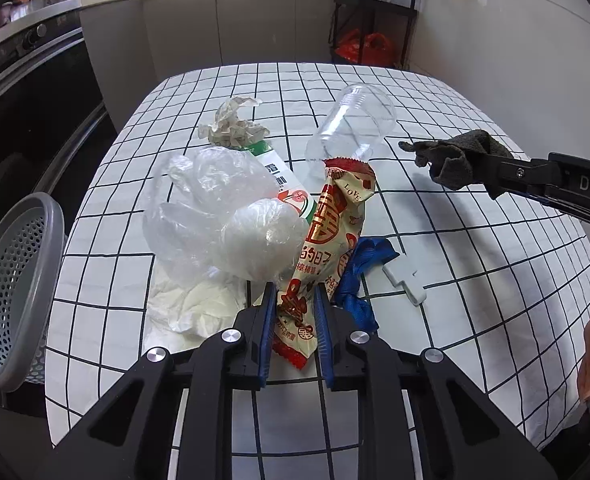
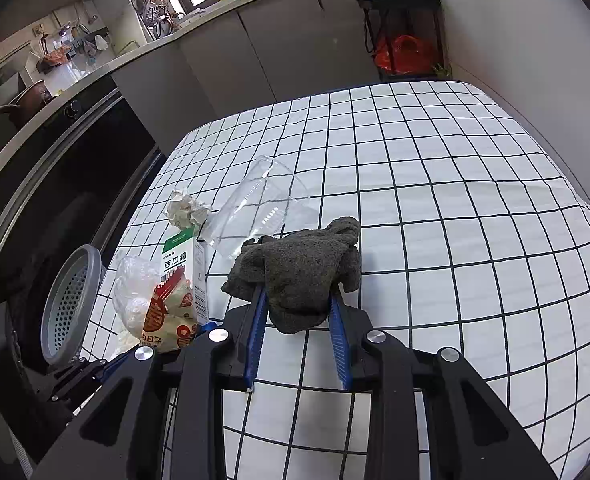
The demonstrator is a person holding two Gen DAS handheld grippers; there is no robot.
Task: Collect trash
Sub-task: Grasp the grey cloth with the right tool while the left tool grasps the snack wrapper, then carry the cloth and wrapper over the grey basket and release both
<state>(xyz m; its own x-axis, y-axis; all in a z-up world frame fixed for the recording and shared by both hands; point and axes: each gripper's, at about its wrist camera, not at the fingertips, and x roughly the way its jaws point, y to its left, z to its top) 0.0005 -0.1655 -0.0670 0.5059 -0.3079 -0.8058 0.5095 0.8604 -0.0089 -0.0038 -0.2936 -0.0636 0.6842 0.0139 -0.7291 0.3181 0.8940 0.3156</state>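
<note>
My left gripper (image 1: pixel 295 292) is shut on a cream and red snack wrapper (image 1: pixel 335 236), held upright above the checked table (image 1: pixel 475 280). The wrapper also shows in the right wrist view (image 2: pixel 167 320). Around it lie a clear plastic bag (image 1: pixel 219 212), a green and white carton (image 1: pixel 287 180), a crumpled paper wad (image 1: pixel 231 128), a blue wrapper (image 1: pixel 359 280) and a clear plastic cup (image 1: pixel 351 128) on its side. My right gripper (image 2: pixel 297 300) is shut on a dark grey cloth (image 2: pixel 303 272), above the table to the right of the trash.
A grey perforated bin (image 1: pixel 11 280) stands off the table's left edge, also in the right wrist view (image 2: pixel 69 304). A white plastic piece (image 1: pixel 405 280) lies on the table. An oven front and kitchen counter are at the left, a black shelf with red bags behind.
</note>
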